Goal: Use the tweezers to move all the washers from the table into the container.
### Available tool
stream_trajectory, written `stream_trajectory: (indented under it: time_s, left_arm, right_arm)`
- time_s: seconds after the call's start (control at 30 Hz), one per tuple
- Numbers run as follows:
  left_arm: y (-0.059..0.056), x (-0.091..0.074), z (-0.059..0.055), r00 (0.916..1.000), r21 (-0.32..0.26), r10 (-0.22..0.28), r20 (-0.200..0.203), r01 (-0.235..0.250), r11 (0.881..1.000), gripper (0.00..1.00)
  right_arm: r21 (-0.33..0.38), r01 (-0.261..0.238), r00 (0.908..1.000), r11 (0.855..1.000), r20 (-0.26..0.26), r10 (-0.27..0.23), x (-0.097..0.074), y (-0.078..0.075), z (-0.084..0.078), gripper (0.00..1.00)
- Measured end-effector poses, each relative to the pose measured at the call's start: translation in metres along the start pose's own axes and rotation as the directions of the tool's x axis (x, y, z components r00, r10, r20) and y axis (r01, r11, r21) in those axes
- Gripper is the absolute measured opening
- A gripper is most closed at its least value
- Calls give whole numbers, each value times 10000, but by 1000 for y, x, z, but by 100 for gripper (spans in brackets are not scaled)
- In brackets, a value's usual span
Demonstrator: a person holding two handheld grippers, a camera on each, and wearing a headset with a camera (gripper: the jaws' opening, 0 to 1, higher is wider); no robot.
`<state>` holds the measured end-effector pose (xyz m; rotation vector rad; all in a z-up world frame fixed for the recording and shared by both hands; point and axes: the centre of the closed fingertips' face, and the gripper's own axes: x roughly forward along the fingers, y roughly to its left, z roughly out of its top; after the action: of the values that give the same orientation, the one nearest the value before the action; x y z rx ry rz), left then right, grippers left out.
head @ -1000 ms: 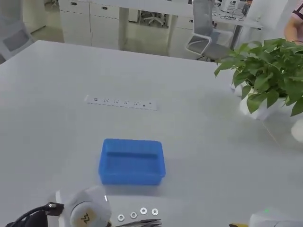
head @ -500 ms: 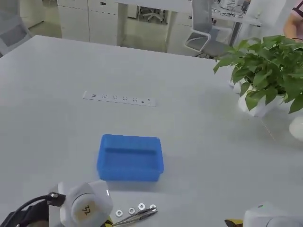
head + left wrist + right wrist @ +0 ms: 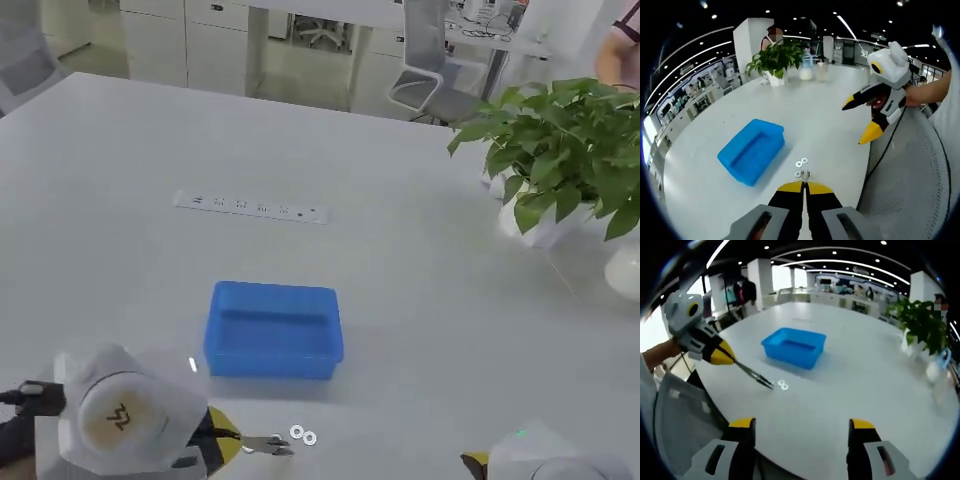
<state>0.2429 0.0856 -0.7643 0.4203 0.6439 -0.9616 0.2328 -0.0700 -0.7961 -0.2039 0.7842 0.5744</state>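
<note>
Tweezers (image 3: pixel 754 375) (thin, silver metal) are pinched between the left gripper's (image 3: pixel 802 186) yellow-tipped jaws, which are pressed tight together on the handle end. Their long axis carries straight on from the jaws, slanting down to the white round table (image 3: pixel 430 300). The tips point away from the person's left hand and land right at the small flat silver metal washers (image 3: pixel 296 432).

From the left gripper view I count three washers: two side by side, and one right at the tweezer tips. Can't tell whether that one is actually gripped or just touching.

In the head view, the washers lie near the table's front edge, a little in front of the blue rectangular plastic container (image 3: pixel 275 362), which looks empty from the right gripper view. The tweezers run left to right there, roughly parallel to the container's long front wall.

The right gripper (image 3: pixel 802 424) hangs off to the right with its jaws spread wide apart, nothing between them, well apart from the washers.

A green leafy plant in a white pot (image 3: pixel 565 140) stands at the far right.
</note>
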Motion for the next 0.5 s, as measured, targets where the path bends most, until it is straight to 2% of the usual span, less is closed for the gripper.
stream_trajectory:
  time_s: [0.23, 0.33, 0.5]
  left_arm:
    - [4, -13, 10, 9993, 91, 284, 247, -287, 9995, 0]
    - [9, -18, 15, 9979, 122, 461, 444, -467, 9988, 0]
    - [16, -20, 14, 9970, 166, 555, 534, -565, 9983, 0]
  right_arm:
    - [253, -102, 9998, 9996, 184, 97, -1, -1, 3, 74]
    - [130, -93, 9999, 9999, 67, 93, 0, 0, 1, 74]
    - [-157, -118, 9999, 9998, -37, 117, 2, 3, 0, 74]
